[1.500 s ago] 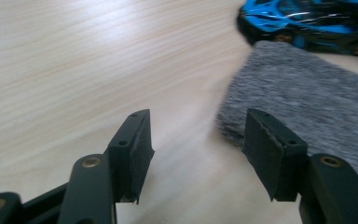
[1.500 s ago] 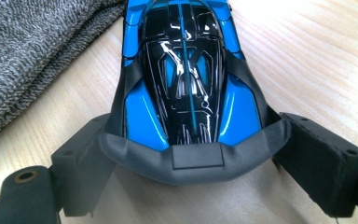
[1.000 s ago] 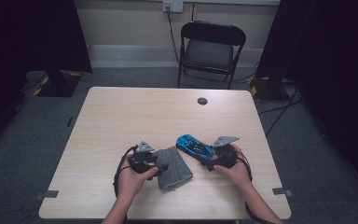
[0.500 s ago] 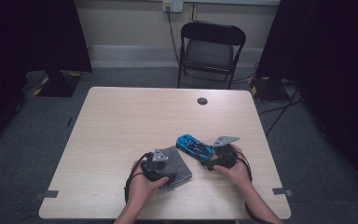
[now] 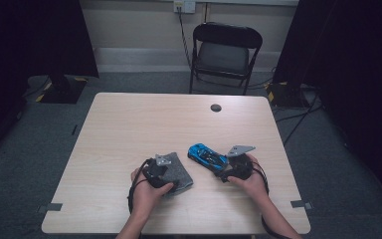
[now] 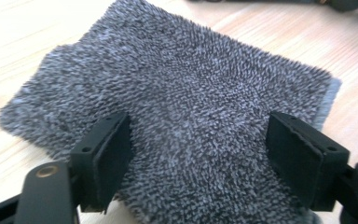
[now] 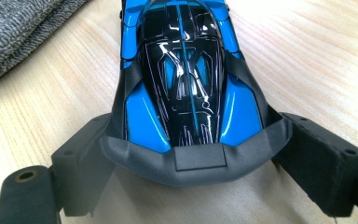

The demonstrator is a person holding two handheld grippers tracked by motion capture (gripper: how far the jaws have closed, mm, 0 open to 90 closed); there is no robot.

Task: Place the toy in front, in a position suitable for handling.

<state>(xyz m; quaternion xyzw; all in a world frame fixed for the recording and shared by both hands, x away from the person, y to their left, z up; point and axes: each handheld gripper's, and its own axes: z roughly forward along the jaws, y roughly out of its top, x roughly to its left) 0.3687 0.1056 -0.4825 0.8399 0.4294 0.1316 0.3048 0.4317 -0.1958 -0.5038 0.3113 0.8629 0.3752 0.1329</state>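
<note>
On the pale wooden counter (image 5: pixel 129 129), the left gripper (image 6: pixel 198 144), jaws just opening, straddles a grey cloth (image 6: pixel 182 93) ungripped, while the right gripper (image 7: pixel 191 158) clamps the blue toy car (image 7: pixel 186 79).

From my high view the table (image 5: pixel 129 129) is evenly lit from above while the room around it falls nearly black at three and nine o'clock. My left gripper view is soft, its towel (image 6: pixel 177 107) blurring toward twelve o'clock. In my right gripper view, glare streaks the blue car (image 7: pixel 186 70).
</note>
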